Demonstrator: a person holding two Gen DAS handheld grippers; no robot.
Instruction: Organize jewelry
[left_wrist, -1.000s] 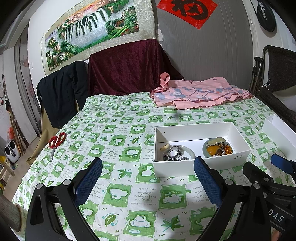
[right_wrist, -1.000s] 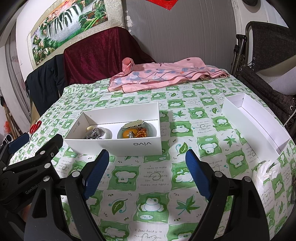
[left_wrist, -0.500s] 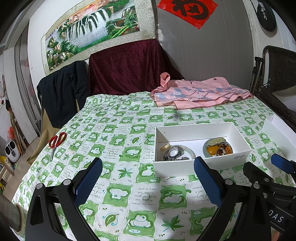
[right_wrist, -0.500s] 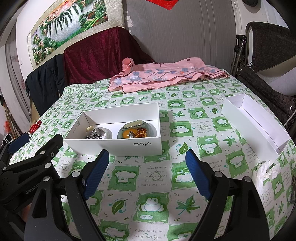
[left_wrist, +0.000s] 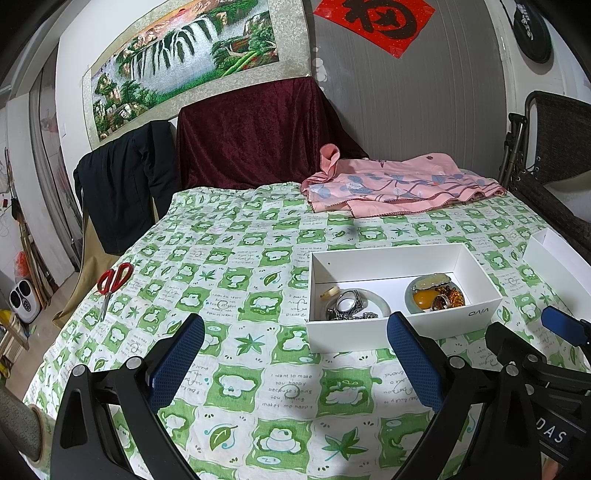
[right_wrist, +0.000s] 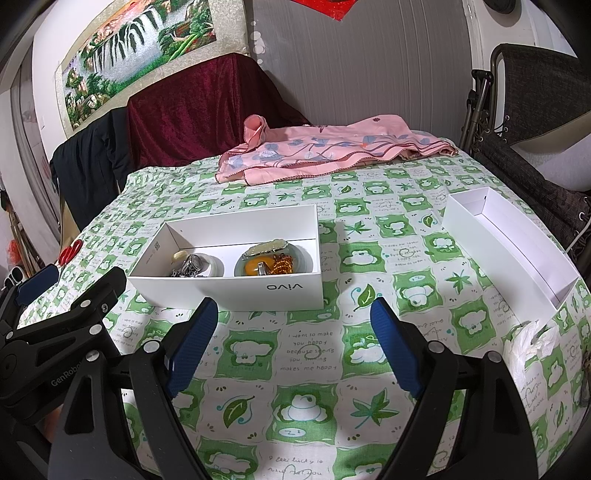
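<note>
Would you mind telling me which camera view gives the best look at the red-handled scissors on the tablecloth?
The left wrist view shows the red-handled scissors best: both handle loops and the blades lie in plain sight near the table's left edge. In the right wrist view only the red handles peek out at the far left, with the blades hidden behind the left gripper's body.

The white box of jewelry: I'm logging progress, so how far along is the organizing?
Done: jewelry sits in two small dishes inside the white box. In hand: nothing; the left gripper and right gripper are open above the tablecloth. Left, probably: closing it, since the empty lid lies apart.
</note>
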